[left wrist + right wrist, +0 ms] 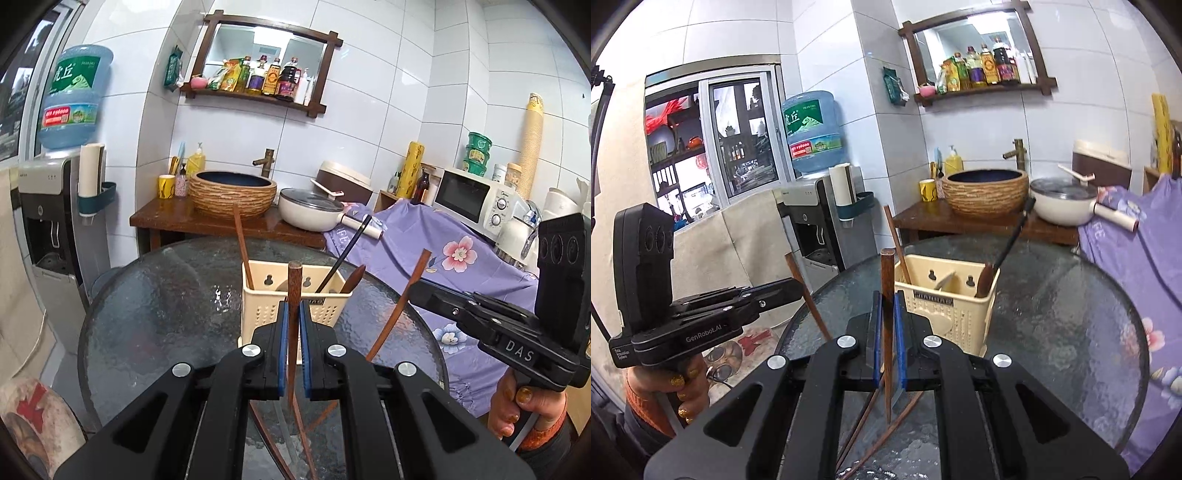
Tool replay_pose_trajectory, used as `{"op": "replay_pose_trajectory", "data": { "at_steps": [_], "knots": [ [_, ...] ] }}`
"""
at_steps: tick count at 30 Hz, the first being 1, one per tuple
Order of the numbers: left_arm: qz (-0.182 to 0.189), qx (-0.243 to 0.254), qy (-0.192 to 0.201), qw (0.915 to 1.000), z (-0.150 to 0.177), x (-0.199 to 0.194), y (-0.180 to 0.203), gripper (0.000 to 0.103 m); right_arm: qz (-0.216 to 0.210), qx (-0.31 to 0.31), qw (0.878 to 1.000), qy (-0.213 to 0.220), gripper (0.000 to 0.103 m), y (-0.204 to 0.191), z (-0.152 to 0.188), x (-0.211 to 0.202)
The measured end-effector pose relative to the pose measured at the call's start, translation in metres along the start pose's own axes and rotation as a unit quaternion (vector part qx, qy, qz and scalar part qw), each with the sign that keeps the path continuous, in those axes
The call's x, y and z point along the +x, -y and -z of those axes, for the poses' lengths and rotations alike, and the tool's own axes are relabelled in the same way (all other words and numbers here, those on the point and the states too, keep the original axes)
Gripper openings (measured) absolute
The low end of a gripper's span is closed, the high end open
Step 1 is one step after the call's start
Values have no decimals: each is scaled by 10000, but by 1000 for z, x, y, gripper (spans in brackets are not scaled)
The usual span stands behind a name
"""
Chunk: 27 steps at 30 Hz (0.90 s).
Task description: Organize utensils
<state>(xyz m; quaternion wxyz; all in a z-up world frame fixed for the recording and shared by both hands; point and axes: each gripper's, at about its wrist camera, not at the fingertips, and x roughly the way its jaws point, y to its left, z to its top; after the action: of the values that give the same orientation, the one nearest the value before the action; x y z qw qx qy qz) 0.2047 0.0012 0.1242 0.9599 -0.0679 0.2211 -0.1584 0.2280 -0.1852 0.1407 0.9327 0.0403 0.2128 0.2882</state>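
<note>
A cream utensil holder [295, 310] [945, 299] stands on the round glass table [162, 306] [1071, 314]. It holds a brown chopstick [242, 245], a black utensil [345, 256] and a wooden spoon [354, 277]. My left gripper [294, 314] is shut on a brown chopstick [293, 291], held upright in front of the holder. My right gripper [885, 306] is shut on another brown chopstick [887, 280], upright, left of the holder. Each gripper shows in the other's view, the right one [410, 291] and the left one [803, 286]. More chopsticks [871, 428] lie on the glass below.
Behind the table, a wooden counter [166, 218] carries a woven basin [232, 194] and a white pan [310, 210]. A purple flowered cloth [424, 240] covers the right side, with a microwave [472, 197]. A water dispenser [48, 214] stands at left.
</note>
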Motion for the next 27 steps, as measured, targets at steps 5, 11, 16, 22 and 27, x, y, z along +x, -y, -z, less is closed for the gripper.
{"op": "replay_pose_trajectory", "data": {
  "at_steps": [5,11,16,22,27],
  "knots": [
    [24,106,107,9999,-24,0,4,6,39,-81,9999,85,7,-2,-25,1],
    [41,327,299,9990,-66,-2,12,0,73,-67,9998,198,7,1,-66,1],
    [-60,401,397,9984,-88,5,14,0,193,8,9994,275,7,10,-96,8],
    [-416,251,-274,9984,-38,52,-13,9,341,166,9992,128,7,25,-71,28],
    [-417,-549,-1184,9906,48,109,-49,40,534,265,9982,0,7,34,-30,46]
  ]
}}
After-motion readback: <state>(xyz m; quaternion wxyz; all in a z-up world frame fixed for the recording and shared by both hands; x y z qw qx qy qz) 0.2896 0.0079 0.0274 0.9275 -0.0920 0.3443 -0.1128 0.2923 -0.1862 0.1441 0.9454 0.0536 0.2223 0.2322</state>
